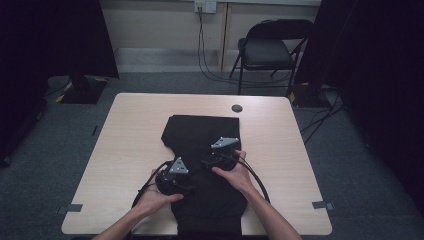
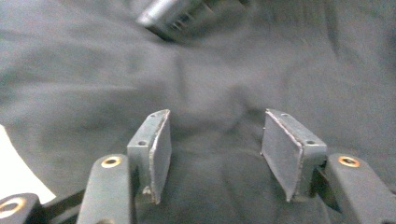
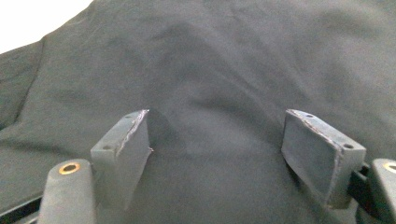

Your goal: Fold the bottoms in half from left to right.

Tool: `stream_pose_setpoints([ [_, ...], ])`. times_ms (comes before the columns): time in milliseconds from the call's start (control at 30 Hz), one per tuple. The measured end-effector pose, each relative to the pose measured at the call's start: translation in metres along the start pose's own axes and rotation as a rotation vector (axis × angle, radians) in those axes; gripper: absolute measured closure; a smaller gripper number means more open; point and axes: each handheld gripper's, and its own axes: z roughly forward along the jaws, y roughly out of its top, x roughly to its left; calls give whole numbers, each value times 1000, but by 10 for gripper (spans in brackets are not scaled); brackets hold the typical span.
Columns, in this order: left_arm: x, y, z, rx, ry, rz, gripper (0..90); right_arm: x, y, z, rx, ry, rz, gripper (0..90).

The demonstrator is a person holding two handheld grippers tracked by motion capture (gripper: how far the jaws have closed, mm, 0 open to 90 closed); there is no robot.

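Black cloth, a folded garment (image 1: 205, 165), lies in the middle of the pale wooden table (image 1: 125, 150) and reaches down to the table's near edge between the person's forearms. Its long axis runs from the person straight away toward the far edge; the far end is a squared, neat fold that stops just short of a small dark round cap (image 1: 237, 108) set in the tabletop, while the near end is narrower and looser. On the left side the outline steps inward about halfway down, so the far part is wider than the near part. In both gripper views the fabric (image 2: 93, 79) shows soft shallow wrinkles (image 3: 196, 56) rather than a flat surface.

Over the near half of the garment sit both tools. The left gripper (image 2: 215, 149), held in the left hand (image 1: 152, 197), hovers at the cloth's left edge with its jaws apart and only bare fabric in the gap; nothing is pinched. The right gripper (image 3: 217, 149), held in the right hand (image 1: 235, 175), is above the middle of the cloth, its jaws spread wider, again with just fabric lying below and between them and no fold caught. A blurred piece of the right gripper also appears at the top of the left gripper view, close ahead.

Beyond the table stand a black folding chair (image 1: 267, 50) against the wall and cables (image 1: 207, 65) trailing across the grey carpet.
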Motion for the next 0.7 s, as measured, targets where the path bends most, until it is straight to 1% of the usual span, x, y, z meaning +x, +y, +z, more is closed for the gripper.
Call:
stream_pose_setpoints([
  [33,2,1,-3,-18,12,-10,417,0,0,0,0,0,0,231],
  [67,7,2,-7,-19,40,-24,397,4,-3,-3,0,-9,-3,231],
  [100,7,2,-7,-19,40,-24,393,4,-3,-3,0,-9,-3,231],
  [133,11,2,-8,-27,49,-42,393,5,-5,-5,-1,-6,-6,231],
  [200,16,1,-11,-33,61,-57,382,8,-9,-9,-4,-3,-11,231],
  [233,20,0,-12,-32,73,-73,382,11,-14,-14,-3,-1,-13,231],
  [300,22,0,-12,-32,77,-77,382,11,-15,-16,-3,-2,-15,231],
  [333,23,0,-13,-37,83,-81,382,13,-17,-18,-4,-2,-11,231],
  [367,24,0,-13,-39,78,-87,382,15,-20,-21,-3,-3,-11,231],
  [400,25,0,-13,-45,82,-88,380,17,-24,-25,-3,-2,-12,231],
  [433,26,0,-15,-56,83,-101,380,19,-26,-27,-3,-2,-11,232],
  [467,26,0,-15,-56,83,-101,380,22,-28,-29,-1,-5,-9,232],
  [500,27,1,-16,-56,92,-95,380,22,-28,-29,-1,-5,-9,232],
  [533,28,1,-17,-63,88,-102,380,24,-30,-32,-1,-8,-10,232],
  [567,30,2,-18,-67,87,-102,380,29,-34,-36,3,2,-16,232],
  [633,33,4,-23,-88,102,-110,380,31,-35,-38,3,4,-16,232],
  [667,37,6,-25,-104,106,-117,380,36,-39,-43,6,14,-22,231],
  [700,39,7,-27,-107,118,-117,380,39,-40,-44,7,22,-27,231],
])
